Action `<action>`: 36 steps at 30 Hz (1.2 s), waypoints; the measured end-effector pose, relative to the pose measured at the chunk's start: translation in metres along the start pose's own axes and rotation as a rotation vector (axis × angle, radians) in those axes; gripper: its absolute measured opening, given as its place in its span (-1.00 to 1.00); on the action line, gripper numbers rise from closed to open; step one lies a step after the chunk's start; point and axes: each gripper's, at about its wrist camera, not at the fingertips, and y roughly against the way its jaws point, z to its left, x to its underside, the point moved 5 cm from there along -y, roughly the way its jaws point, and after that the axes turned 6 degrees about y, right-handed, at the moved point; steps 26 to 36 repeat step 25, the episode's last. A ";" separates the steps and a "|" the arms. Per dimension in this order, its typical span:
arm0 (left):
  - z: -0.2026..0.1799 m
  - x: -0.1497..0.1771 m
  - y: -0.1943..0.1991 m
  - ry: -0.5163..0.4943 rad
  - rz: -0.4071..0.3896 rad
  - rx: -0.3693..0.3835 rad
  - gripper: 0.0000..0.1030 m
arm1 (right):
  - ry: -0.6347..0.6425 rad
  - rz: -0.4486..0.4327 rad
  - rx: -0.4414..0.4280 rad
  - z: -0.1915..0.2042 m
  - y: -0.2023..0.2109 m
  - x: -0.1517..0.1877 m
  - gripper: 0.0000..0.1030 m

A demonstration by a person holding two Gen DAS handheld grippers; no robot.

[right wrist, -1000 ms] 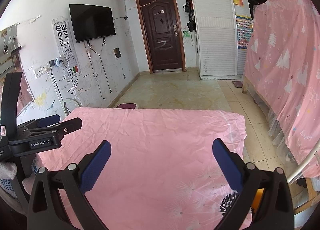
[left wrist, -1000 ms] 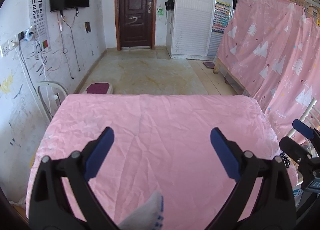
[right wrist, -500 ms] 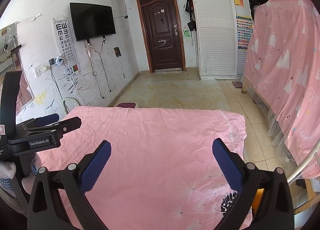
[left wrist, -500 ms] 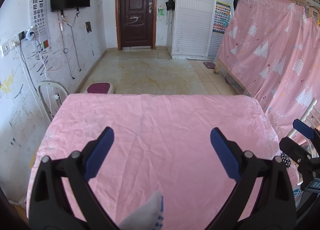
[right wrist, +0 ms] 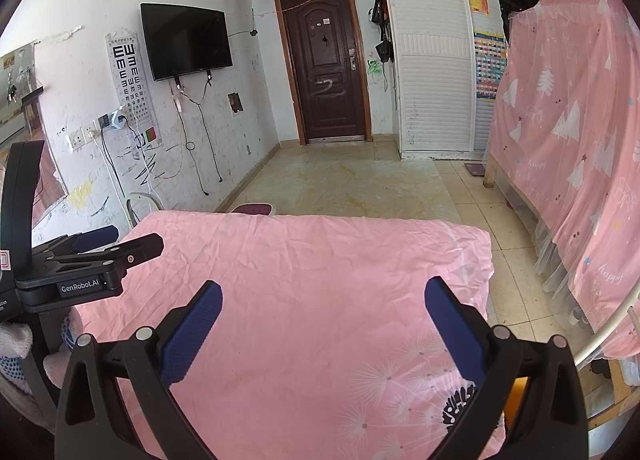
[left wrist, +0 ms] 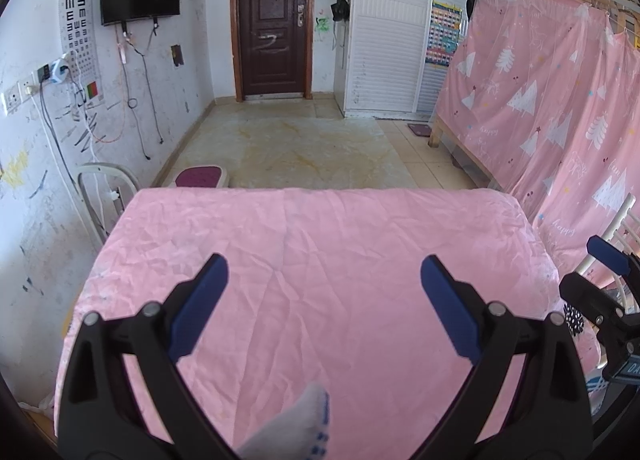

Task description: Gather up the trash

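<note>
No trash shows in either view. My left gripper (left wrist: 324, 272) hangs open above a table draped in a wrinkled pink cloth (left wrist: 320, 244), with nothing between its blue-padded fingers. My right gripper (right wrist: 322, 296) is open too, over the same pink cloth (right wrist: 320, 260). In the right wrist view the left gripper (right wrist: 96, 256) sticks in from the left edge. In the left wrist view part of the right gripper (left wrist: 604, 280) shows at the right edge. A gloved fingertip (left wrist: 304, 424) pokes up at the bottom of the left wrist view.
Beyond the table lie a tiled floor (left wrist: 304, 144), a dark door (left wrist: 272, 20) and a white louvred wardrobe (left wrist: 384, 32). A white chair (left wrist: 104, 188) and a maroon stool (left wrist: 200, 177) stand at the far left corner. A pink curtained bed frame (left wrist: 540, 100) fills the right.
</note>
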 end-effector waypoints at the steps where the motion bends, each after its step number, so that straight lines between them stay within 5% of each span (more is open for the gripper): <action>1: 0.000 0.000 0.000 -0.001 -0.002 -0.003 0.81 | 0.001 0.000 0.000 0.000 0.000 0.000 0.78; 36: 0.003 0.004 -0.002 -0.006 -0.003 -0.016 0.81 | 0.004 0.009 0.001 -0.001 -0.003 0.002 0.78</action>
